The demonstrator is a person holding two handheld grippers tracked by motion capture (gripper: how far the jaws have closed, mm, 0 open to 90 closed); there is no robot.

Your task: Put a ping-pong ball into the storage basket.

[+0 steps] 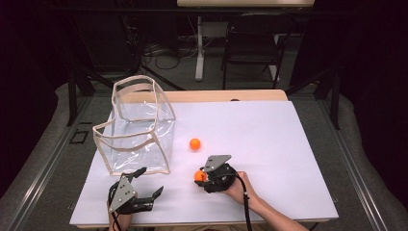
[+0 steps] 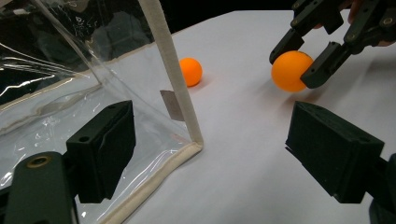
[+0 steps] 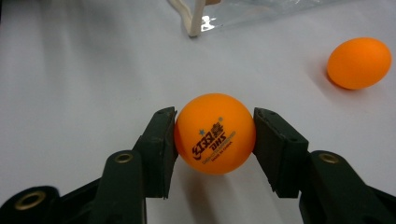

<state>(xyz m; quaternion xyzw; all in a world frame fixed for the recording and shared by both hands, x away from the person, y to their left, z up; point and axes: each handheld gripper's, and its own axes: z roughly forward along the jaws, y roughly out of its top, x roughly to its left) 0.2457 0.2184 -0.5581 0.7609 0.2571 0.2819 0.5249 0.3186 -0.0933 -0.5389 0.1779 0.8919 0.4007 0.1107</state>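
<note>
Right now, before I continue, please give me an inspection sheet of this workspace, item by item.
Surface: white table, flat and clean.
Job's things: one orange ball between the right gripper's jaws; a second ball loose on the table; clear bag with beige trim stands open at the left.
Clutter: nothing seen.
Grippers: right gripper shut on the ball; left gripper open, holding nothing, near the bag's corner.
Cables: a black cable trails from the right gripper.
Surroundings: dark room, chair and floor wires behind the table.
</note>
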